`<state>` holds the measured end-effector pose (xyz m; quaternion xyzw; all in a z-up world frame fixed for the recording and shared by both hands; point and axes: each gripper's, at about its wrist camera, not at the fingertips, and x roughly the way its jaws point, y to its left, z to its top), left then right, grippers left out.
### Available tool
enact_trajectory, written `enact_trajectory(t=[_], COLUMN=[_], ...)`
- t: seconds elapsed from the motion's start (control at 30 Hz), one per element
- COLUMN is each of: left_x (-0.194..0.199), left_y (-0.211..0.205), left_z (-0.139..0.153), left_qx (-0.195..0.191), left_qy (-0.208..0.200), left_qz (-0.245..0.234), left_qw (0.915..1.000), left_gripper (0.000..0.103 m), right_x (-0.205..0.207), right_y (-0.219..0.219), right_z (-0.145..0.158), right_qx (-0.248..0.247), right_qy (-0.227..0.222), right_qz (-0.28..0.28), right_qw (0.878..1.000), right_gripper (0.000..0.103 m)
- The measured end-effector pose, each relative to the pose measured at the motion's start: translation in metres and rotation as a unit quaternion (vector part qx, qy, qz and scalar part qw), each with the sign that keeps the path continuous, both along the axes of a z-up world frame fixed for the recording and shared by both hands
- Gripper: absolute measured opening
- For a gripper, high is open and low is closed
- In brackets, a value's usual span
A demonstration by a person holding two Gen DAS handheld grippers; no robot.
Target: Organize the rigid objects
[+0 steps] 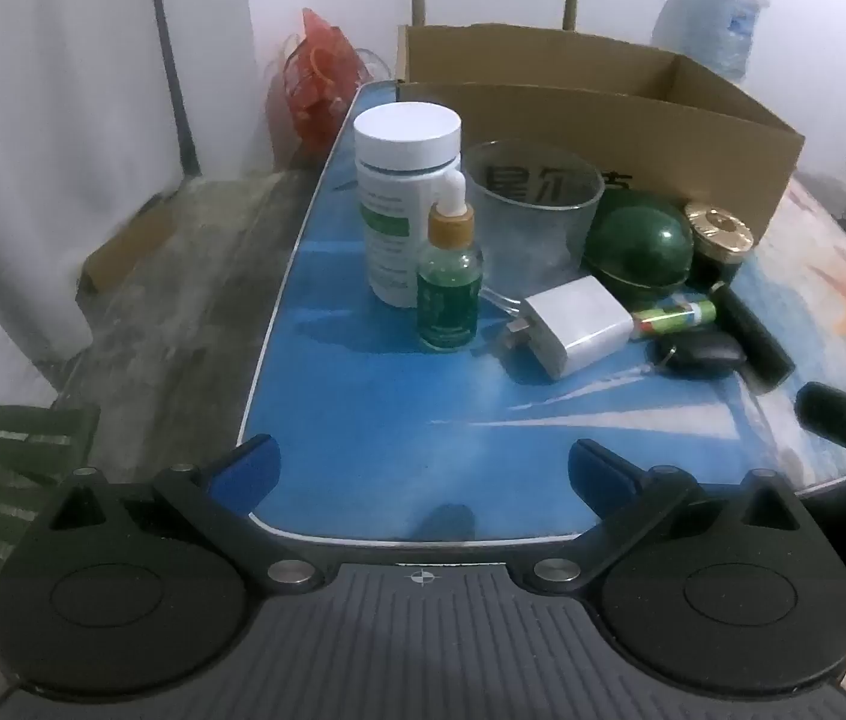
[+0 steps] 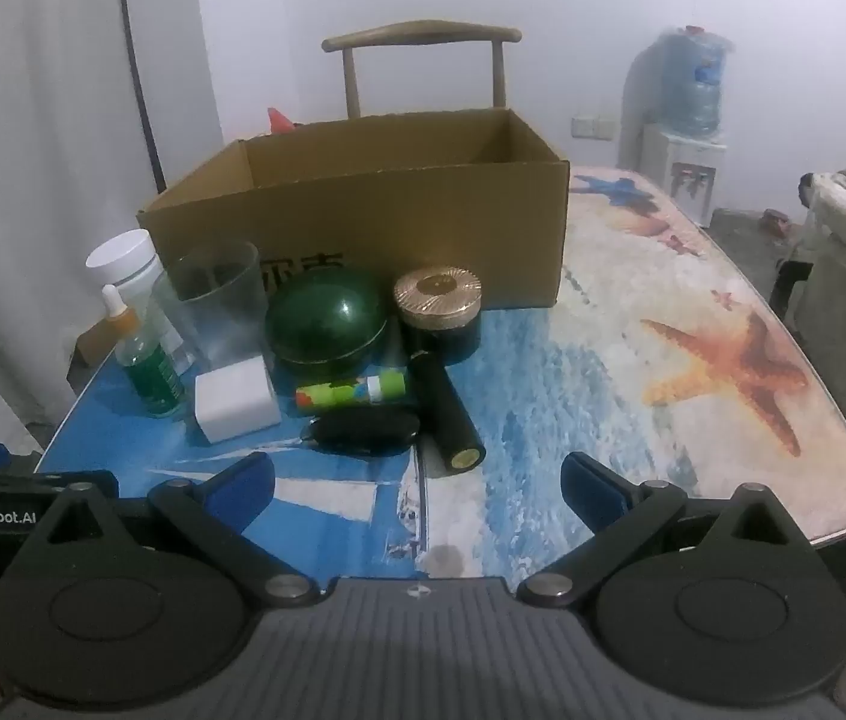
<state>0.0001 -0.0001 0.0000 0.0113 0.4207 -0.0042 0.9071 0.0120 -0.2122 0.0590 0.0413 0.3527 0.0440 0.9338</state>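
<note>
An open cardboard box (image 2: 363, 222) stands at the back of the table; it also shows in the left wrist view (image 1: 603, 120). In front of it stand a white-lidded bottle (image 1: 405, 198), a green dropper bottle (image 1: 447, 294), a clear cup (image 1: 531, 210), a green round case (image 1: 639, 252) and a gold-lidded jar (image 1: 717, 246). A white charger (image 1: 573, 324), a green tube (image 1: 675, 315), a black key fob (image 1: 702, 354) and a black cylinder (image 1: 753, 336) lie nearer. My left gripper (image 1: 423, 468) is open and empty, short of the objects. My right gripper (image 2: 417, 480) is open and empty, just short of the black cylinder (image 2: 447, 414).
The table (image 2: 693, 360) has a sea and starfish print and a rounded edge. A wooden chair (image 2: 423, 60) stands behind the box. A water dispenser (image 2: 687, 138) is at the back right. A red bag (image 1: 315, 96) sits on the floor to the left.
</note>
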Motion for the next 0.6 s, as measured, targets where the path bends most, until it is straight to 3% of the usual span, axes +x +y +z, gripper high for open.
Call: enact_trajectory(t=[0.6], left_x=[0.002], left_y=[0.007], left_z=[-0.002], left_qx=[-0.002], left_qy=[0.011], left_qz=[0.022], left_qw=[0.9997], left_gripper=[0.103], right_x=[0.005], right_y=[0.001], right_z=[0.001], right_qx=[-0.005], right_qy=[0.003], right_qz=[-0.001], right_qw=[1.000], right_gripper=[0.103])
